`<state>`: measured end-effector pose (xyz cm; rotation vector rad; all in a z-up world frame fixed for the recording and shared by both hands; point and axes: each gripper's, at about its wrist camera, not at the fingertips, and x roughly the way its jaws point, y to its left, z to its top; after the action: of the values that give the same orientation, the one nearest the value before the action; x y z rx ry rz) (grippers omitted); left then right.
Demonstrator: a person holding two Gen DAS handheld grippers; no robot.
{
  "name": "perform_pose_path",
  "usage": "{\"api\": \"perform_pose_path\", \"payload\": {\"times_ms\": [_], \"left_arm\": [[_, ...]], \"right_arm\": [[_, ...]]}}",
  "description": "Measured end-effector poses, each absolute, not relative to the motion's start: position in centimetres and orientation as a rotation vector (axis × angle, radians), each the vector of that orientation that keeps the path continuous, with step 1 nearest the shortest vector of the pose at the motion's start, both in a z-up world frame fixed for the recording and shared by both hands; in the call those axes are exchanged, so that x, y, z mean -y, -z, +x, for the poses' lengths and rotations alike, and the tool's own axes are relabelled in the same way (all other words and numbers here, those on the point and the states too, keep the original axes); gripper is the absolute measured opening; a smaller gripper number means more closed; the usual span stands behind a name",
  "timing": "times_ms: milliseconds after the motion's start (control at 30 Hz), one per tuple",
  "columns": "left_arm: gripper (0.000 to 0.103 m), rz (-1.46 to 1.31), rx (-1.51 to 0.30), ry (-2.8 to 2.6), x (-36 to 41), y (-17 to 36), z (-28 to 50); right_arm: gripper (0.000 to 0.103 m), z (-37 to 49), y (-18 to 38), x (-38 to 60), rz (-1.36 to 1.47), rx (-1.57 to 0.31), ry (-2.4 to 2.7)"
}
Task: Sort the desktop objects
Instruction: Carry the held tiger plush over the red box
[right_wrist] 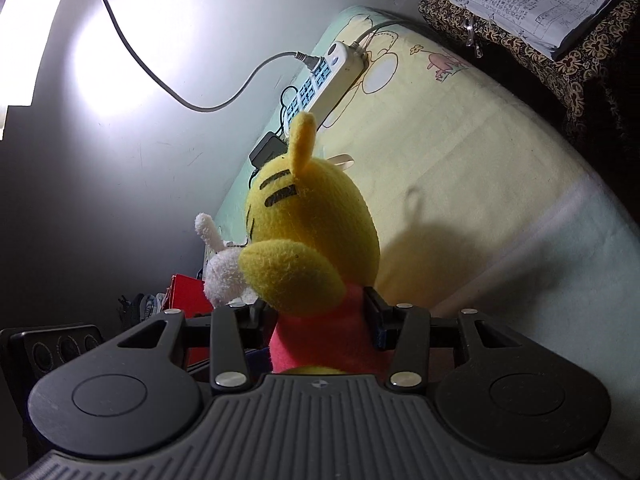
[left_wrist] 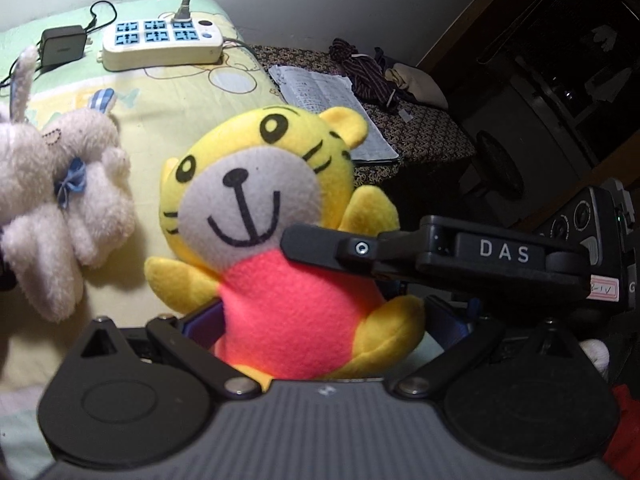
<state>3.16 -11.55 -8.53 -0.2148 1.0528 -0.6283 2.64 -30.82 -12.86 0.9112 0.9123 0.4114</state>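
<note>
Two grippers meet on one toy: your right gripper [right_wrist: 320, 316] is clamped on the yellow tiger plush [left_wrist: 276, 216] at its pink body, while your left gripper [left_wrist: 320, 328] has its fingers spread at either side of that body; whether they press it, you cannot tell from here. From the left wrist, the white rabbit plush [left_wrist: 60, 200] lies at nine o'clock on the yellow bedsheet [left_wrist: 168, 120], the power strip [left_wrist: 160, 42] at eleven, the notebook [left_wrist: 332, 112] at one.
</note>
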Motion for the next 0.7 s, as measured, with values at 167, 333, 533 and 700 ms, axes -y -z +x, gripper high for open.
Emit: {"api": "perform_pose_path", "payload": {"times_ms": [167,333,533,700], "left_arm": [[0.101,-0.196,-1.025,0.630,9.9,7.6,0.9],[0.101,-0.185,-0.997,0.651,7.4,6.6,-1.0],[0.101,-0.141,-0.968,0.685,3.3,5.2,-3.4],[0.100,-0.117,-0.939,0.714,-0.5,4.2,-5.0]], "right_arm": [[0.047,1.3,11.7,28.9,0.869,-0.913,-0.443],[0.047,-0.6,10.2,26.3,0.832,-0.882,-0.447],[0.047,-3.2,9.1,22.2,0.860,-0.843,-0.431],[0.047,-4.9,7.7,18.4,0.849,-0.798,-0.427]]}}
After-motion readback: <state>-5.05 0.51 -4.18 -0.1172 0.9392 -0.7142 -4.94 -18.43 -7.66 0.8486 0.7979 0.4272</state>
